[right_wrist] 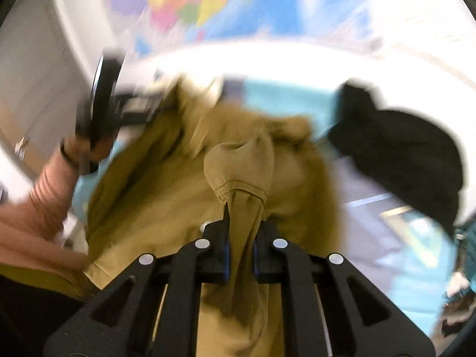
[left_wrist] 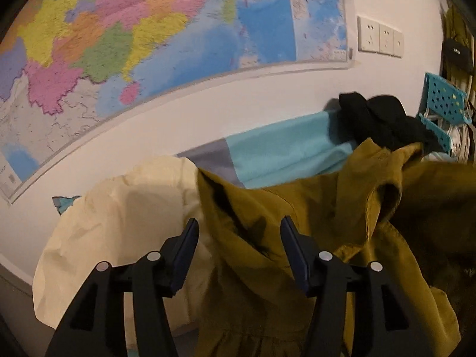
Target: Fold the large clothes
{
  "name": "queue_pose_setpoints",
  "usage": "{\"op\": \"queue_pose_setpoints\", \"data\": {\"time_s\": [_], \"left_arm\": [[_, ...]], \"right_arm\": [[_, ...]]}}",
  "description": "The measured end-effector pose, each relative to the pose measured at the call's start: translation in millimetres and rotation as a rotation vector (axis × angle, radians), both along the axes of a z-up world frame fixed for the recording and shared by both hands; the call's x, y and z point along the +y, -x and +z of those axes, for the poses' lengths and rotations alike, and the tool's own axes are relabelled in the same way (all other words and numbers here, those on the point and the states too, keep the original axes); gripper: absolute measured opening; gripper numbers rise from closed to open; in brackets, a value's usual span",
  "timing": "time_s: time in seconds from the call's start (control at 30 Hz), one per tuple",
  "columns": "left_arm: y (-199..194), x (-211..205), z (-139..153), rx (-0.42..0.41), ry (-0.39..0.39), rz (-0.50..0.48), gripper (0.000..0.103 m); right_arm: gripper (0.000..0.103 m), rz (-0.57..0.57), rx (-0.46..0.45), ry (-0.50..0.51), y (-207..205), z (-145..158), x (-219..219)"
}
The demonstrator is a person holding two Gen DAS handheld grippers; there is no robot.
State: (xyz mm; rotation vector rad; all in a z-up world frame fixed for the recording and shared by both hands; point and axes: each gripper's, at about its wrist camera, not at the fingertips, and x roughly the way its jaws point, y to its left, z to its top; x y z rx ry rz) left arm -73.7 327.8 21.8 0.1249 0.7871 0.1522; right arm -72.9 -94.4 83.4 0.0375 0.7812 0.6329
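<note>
Cloth pile, plastic grippers, paper map.
Olive jacket (left_wrist: 297,208) is showing as matt woven cloth, creased; cream garment (left_wrist: 119,208) looking smooth, slightly crinkly; black garment (left_wrist: 380,119) matt, soft. Left gripper (left_wrist: 239,226) is reading as matt black plastic with shiny metal pins. Wall map (left_wrist: 148,29) looking like glossy paper.

The left gripper (left_wrist: 239,229) points downward with its jaws standing apart, pads (left_wrist: 186,255) pressing on nothing. The right gripper (right_wrist: 241,232) tilts downward, jaws clamped on cloth bunched between them. To its upper left, blurred, a hand (right_wrist: 86,148) with a ribbed pink sleeve (right_wrist: 44,196) grips the other gripper's handle.
</note>
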Motion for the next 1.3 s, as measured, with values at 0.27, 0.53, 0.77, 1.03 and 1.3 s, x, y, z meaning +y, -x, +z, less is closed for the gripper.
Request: {"op": "queue_pose_setpoints", "data": {"time_s": [0.27, 0.53, 0.77, 1.03, 1.3], "left_arm": [[-15.6, 13.9, 3.3, -0.003, 0.015, 0.056, 0.059], [-25.2, 13.5, -6.4, 0.032, -0.018, 0.062, 0.064], [-20.4, 13.9, -2.5, 0.029, -0.040, 0.037, 0.068], [-26.2, 14.9, -18.7, 0.088, -0.025, 0.012, 0.063], [-41.1, 41.8, -8.8, 0.044, 0.049, 0.063, 0.020]], "right_arm": [[0.014, -0.413, -0.014, 0.086, -72.3, 19.4, -169.0], [0.051, -0.563, 0.108, 0.234, -117.7, -83.7, -168.7], [0.079, -0.119, -0.373, 0.324, -39.1, -10.0, -40.7], [0.065, 0.277, -0.545, 0.754, -45.4, -99.5, 104.6], [0.015, 0.195, -0.286, 0.189, -124.6, -29.1, 65.4]]}}
